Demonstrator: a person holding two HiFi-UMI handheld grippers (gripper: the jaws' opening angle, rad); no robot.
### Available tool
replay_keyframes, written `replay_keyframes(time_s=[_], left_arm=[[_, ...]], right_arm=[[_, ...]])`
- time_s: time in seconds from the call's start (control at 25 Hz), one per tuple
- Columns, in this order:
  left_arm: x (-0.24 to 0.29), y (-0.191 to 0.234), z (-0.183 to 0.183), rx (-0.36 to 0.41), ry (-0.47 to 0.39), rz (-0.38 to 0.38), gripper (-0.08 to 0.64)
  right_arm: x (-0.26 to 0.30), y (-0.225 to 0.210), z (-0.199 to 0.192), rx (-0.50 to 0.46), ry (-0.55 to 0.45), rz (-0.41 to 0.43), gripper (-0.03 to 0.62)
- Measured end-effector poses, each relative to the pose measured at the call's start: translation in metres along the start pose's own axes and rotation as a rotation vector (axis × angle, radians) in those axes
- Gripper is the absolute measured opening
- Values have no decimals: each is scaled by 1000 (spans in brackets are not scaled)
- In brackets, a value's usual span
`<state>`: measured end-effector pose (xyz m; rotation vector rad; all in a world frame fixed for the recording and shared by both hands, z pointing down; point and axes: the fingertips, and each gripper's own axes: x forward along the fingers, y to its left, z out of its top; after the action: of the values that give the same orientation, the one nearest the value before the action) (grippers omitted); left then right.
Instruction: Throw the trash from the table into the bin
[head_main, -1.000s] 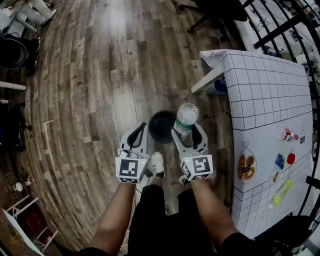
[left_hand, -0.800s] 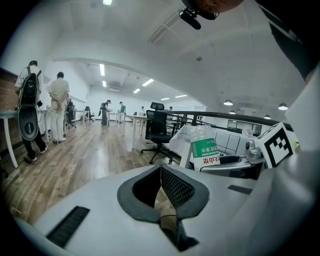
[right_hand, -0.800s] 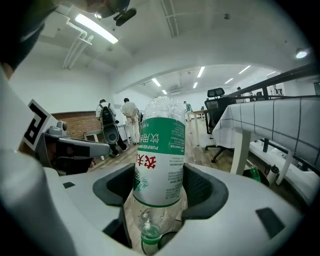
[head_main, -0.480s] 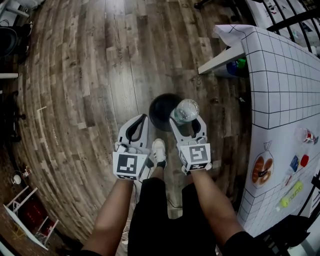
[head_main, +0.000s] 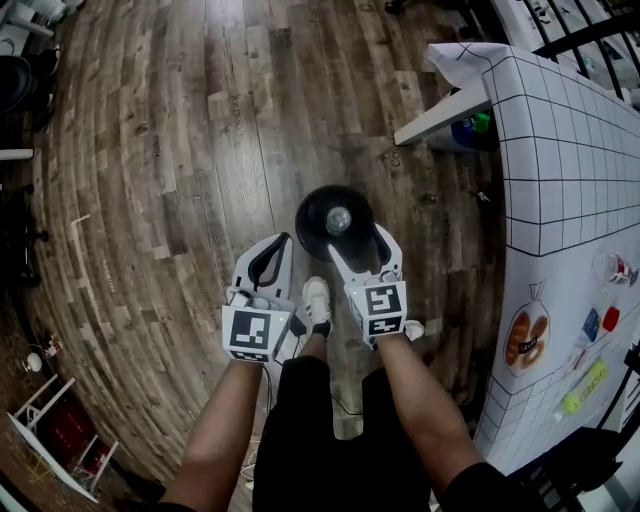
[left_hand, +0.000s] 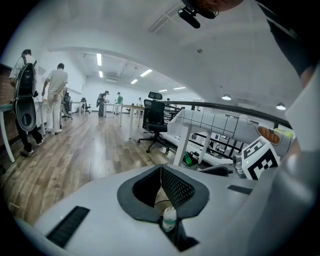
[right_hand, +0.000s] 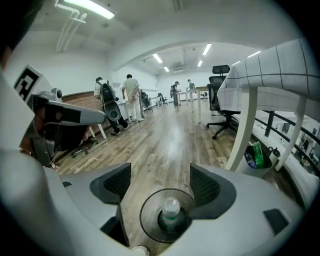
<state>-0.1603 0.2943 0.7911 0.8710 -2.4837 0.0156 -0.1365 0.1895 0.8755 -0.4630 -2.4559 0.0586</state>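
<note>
Nearest, a white shoe (head_main: 316, 300) stands on the wood floor (head_main: 180, 150) between the two tools. At its left, the left gripper (head_main: 284, 243) has its jaws clenched together with nothing in them, just left of the bin. The right gripper (head_main: 356, 243) sits over the bin's near rim. Its jaws are spread and have just been opening, and the pads touch nothing.

The black round bin (head_main: 304, 212) stands on the floor just beyond the shoe. It contains one clear plastic bottle (head_main: 339, 220) with a green label. The bottle shows through the gap of the right jaws but is free of them.

To the right is the table (head_main: 560, 150) under a grid cloth, with a bag of bread (head_main: 524, 340) and small items at its near end. Farther, under the table's far end, a dark tub (head_main: 470, 132) holds green and blue bottles.
</note>
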Motion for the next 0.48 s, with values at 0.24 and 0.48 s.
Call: replay_keyframes(time_s=[0.24,0.48], left_arm=[[-12,-8,4,-8,10,-10,23],[-35,-30,30,-10,-6,-30,23]], right_arm=[[-27,20,28,-22,-48,29,351],[-73,40,62,-42,-96,56,351]])
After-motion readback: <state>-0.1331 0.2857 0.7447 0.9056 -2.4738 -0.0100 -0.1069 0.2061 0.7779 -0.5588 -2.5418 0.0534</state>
